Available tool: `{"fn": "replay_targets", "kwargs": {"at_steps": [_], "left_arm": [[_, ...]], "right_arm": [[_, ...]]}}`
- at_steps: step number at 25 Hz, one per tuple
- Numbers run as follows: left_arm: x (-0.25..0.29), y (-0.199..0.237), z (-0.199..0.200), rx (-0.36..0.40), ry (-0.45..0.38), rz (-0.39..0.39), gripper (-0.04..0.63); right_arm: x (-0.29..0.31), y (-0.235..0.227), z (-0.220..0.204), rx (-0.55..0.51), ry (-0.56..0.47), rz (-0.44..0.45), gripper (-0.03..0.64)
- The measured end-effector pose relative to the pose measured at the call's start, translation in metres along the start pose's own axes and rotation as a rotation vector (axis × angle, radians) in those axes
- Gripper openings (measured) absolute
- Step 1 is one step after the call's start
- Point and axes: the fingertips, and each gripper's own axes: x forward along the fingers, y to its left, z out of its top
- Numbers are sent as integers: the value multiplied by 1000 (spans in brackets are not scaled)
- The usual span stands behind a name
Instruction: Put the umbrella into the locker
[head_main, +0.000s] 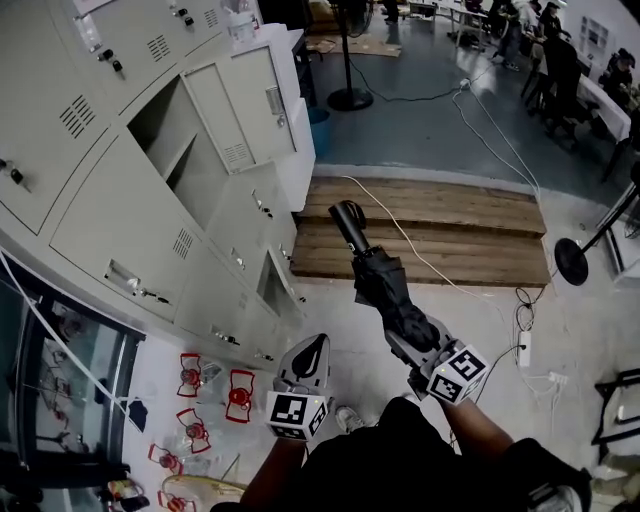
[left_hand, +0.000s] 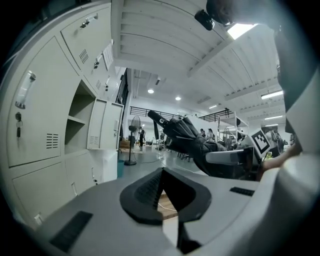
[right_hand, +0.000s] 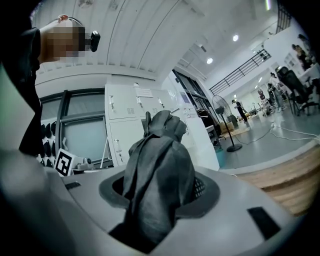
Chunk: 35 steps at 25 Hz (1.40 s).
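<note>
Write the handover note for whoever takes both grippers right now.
Left gripper: jaws together, nothing between them, hovering beside the right one.
Right gripper: jaws closed on the folded black umbrella, gripping its fabric end; the handle points away, over the wooden platform.
Locker: one compartment stands open with its door swung out, ahead and to the left of the grippers.
Done: the umbrella is picked up and in a firm-looking grip.
Left: carry it to the open compartment, slide it in, probably handle first, and let go. The left gripper is free to steady the door.
</note>
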Motion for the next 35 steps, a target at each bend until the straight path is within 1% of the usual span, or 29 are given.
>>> {"fn": "replay_targets", "kwargs": {"at_steps": [3,6,12,14,18,22,26,30,31,35], "left_arm": [[8,13,-2,-13,-2,17,-3],[19,29,-3,-30,5,44,-3],[57,61,12,-26,-7,111,-3],[69,70,19,-25,-16,145,-2],[89,94,25,-51,-9,226,-3],[112,115,37,-32,-31,285,-3],[125,125,51,-34,-38,340,-3],[129,142,45,-33,-13,418,-3],[131,144,44,-35,-7,425,-3],[146,154,46,-59,-33,424,-2]], "right_arm": [[19,-7,6,-17,-4,10,207],[39,-16,9,-2,-8,34,206],[88,-42,24,25,-20,124,206],[105,-52,31,23,-17,152,206],[137,-74,41,27,-3,208,206],[168,-94,51,24,9,269,207],[192,-109,60,36,15,333,207],[215,-117,63,49,26,387,206],[222,-119,62,51,29,395,206],[253,-125,59,86,60,427,207]]}}
